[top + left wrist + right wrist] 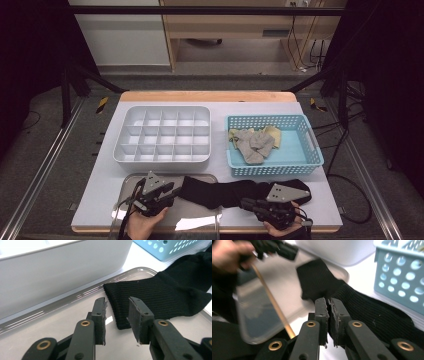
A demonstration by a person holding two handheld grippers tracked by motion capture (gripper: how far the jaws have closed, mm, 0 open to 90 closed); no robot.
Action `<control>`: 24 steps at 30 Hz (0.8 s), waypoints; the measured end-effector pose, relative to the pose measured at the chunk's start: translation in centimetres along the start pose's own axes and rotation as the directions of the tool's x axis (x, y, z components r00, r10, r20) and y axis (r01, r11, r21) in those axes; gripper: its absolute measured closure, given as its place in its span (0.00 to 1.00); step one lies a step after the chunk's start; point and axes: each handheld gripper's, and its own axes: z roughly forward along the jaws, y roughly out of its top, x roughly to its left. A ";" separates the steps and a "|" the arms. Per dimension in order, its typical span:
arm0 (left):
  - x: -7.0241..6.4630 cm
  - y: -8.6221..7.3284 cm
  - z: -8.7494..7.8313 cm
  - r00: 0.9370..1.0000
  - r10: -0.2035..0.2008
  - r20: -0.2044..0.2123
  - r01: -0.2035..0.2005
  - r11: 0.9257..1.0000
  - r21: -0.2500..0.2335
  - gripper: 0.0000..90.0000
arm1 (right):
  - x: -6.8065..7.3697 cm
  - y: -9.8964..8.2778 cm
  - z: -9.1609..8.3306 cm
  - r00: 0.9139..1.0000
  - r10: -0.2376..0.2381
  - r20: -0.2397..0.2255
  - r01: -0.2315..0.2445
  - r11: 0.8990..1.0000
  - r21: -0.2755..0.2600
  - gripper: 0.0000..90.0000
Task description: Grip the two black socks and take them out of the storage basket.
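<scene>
A limp, light black sock (235, 192) sprawls off a clear tray (131, 181); the left gripper (117, 312) stands half-open at its cuff, the right gripper (329, 305) pinches nearly shut on the knit.

Black ribbed sock (227, 191) stretched flat, cuff on clear tray (131, 181).

The white-topped desk (100, 195) stood on grey floor (55, 150) between metal rails. At the far side were a white cabinet (125, 35) and a pale wooden unit (225, 25), with black cables (307, 45) trailing at the far right.
</scene>
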 end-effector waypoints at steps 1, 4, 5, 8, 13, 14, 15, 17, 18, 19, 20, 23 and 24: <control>-0.1 0.0 0.0 1.000 0.002 0.005 -0.002 1.000 -0.001 0.73 | -0.1 0.2 -0.3 1.000 0.014 -0.014 -0.015 1.000 -0.014 0.94; -0.2 0.1 0.0 1.000 0.011 0.013 -0.011 1.000 -0.003 0.73 | -0.2 0.8 -0.7 0.996 0.050 -0.072 -0.051 0.999 -0.017 0.94; -0.3 0.1 0.0 1.000 0.015 0.014 -0.015 1.000 -0.001 0.73 | -0.1 1.1 -0.7 0.994 0.056 -0.090 -0.058 0.998 -0.017 0.94; -0.3 0.1 -0.1 1.000 0.016 0.014 -0.016 1.000 -0.002 0.73 | 0.1 1.5 -0.4 0.992 0.056 -0.114 -0.058 0.998 -0.010 0.94; -0.2 0.1 -0.1 1.000 0.017 0.014 -0.017 1.000 0.000 0.73 | -1.2 2.1 1.5 0.999 0.046 0.027 -0.046 0.999 -0.004 0.94; -0.2 0.1 -0.1 1.000 0.017 0.014 -0.017 1.000 0.000 0.73 | -1.5 2.1 1.7 0.996 0.057 0.062 -0.057 0.998 -0.001 0.94; -0.2 0.1 -0.1 1.000 0.018 0.014 -0.018 1.000 0.001 0.73 | -2.2 1.9 2.0 0.991 0.070 0.115 -0.070 0.998 0.001 0.94; -0.2 0.0 0.0 1.000 0.018 0.015 -0.018 1.000 0.001 0.73 | -3.1 1.4 2.2 0.973 0.078 0.216 -0.084 0.996 0.022 0.95; -0.2 0.0 0.0 1.000 0.016 0.014 -0.016 1.000 0.001 0.73 | -3.4 1.2 2.2 0.967 0.080 0.242 -0.090 0.996 0.030 0.95; -0.2 0.0 0.0 1.000 0.016 0.015 -0.016 1.000 0.001 0.73 | -3.6 1.0 2.2 0.957 0.083 0.278 -0.097 0.994 0.039 0.95; -0.3 0.0 0.0 1.000 0.017 0.015 -0.017 1.000 0.001 0.74 | -3.9 0.8 2.1 0.947 0.084 0.310 -0.104 0.993 0.048 0.95; -0.2 0.0 0.1 1.000 0.016 0.013 -0.016 1.000 0.003 0.74 | -4.5 0.5 2.0 0.925 0.096 0.368 -0.114 0.993 0.029 0.94; -0.2 0.0 0.1 1.000 0.016 0.012 -0.016 1.000 0.004 0.74 | -4.7 0.4 1.9 0.910 0.091 0.404 -0.111 0.994 0.024 0.94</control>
